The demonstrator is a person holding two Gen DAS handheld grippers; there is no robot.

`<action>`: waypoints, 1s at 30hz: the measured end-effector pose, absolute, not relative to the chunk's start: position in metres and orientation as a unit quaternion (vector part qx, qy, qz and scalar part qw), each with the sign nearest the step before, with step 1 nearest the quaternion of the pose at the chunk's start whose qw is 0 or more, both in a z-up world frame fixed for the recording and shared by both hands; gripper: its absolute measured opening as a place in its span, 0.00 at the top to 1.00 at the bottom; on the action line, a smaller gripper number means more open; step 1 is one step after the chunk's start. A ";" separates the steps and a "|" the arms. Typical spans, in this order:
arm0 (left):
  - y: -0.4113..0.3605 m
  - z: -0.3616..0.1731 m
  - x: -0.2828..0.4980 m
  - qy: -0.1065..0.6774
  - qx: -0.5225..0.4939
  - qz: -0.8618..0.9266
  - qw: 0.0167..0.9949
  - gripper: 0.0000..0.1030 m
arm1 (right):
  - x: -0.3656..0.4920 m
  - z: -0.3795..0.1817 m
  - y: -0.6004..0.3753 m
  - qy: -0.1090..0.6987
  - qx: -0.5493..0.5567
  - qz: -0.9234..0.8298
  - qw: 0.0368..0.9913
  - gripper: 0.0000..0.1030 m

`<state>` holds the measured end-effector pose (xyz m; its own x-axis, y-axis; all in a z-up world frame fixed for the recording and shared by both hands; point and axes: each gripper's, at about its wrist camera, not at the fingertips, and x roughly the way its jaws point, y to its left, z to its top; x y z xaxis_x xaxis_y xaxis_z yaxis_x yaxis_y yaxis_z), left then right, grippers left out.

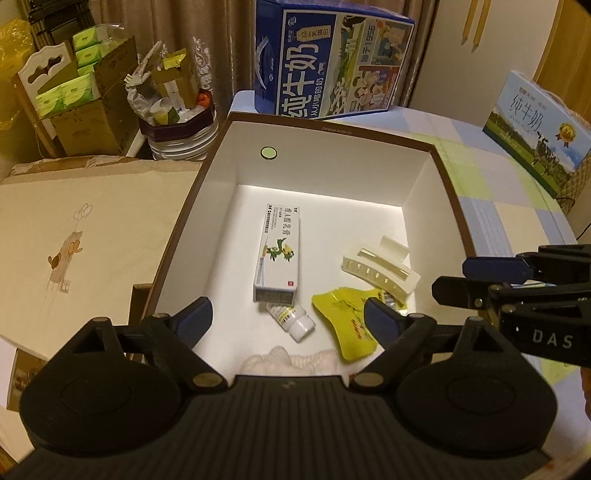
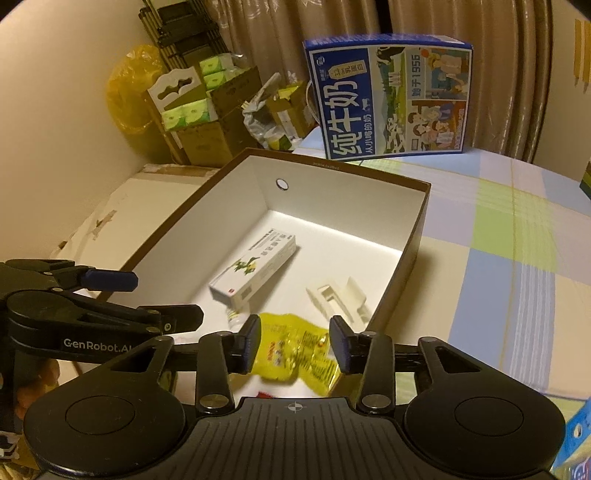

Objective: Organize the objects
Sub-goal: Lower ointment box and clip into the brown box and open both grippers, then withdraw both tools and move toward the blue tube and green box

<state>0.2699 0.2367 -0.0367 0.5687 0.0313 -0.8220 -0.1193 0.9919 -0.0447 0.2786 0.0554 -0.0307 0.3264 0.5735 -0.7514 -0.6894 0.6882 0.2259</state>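
Currently your right gripper (image 2: 293, 341) hangs nearest above the yellow packet (image 2: 295, 350), jaws parted, nothing pinched; your left gripper (image 1: 288, 317) gapes empty over the box (image 1: 218, 177).

Blue milk carton (image 1: 332, 62) stands by curtains (image 1: 221, 29) (tissue packs (image 1: 77, 70) left).

Between the left tongs: matt white cardboard storage box (image 1: 207, 206), glossy crinkled yellow foil packet (image 1: 343, 325), smooth cream plastic hair claw (image 1: 380, 266).

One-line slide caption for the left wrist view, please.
Open left tool above a white-lined box holding an ointment carton, hair claw, yellow packet and small bottle.
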 end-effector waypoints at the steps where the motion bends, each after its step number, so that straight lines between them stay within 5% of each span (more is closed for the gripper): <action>1: 0.236 -0.036 0.268 0.462 -0.048 0.043 0.885 0.13 | 0.276 -0.029 0.053 0.430 -0.065 0.389 0.812 0.57; 9: 0.227 -0.028 0.240 0.456 -0.053 0.051 0.887 0.10 | 0.256 -0.017 0.033 0.425 -0.048 0.390 0.815 0.49; 30: 0.194 -0.009 0.183 0.443 -0.055 0.054 0.893 0.09 | 0.211 -0.002 -0.016 0.431 -0.016 0.410 0.804 0.47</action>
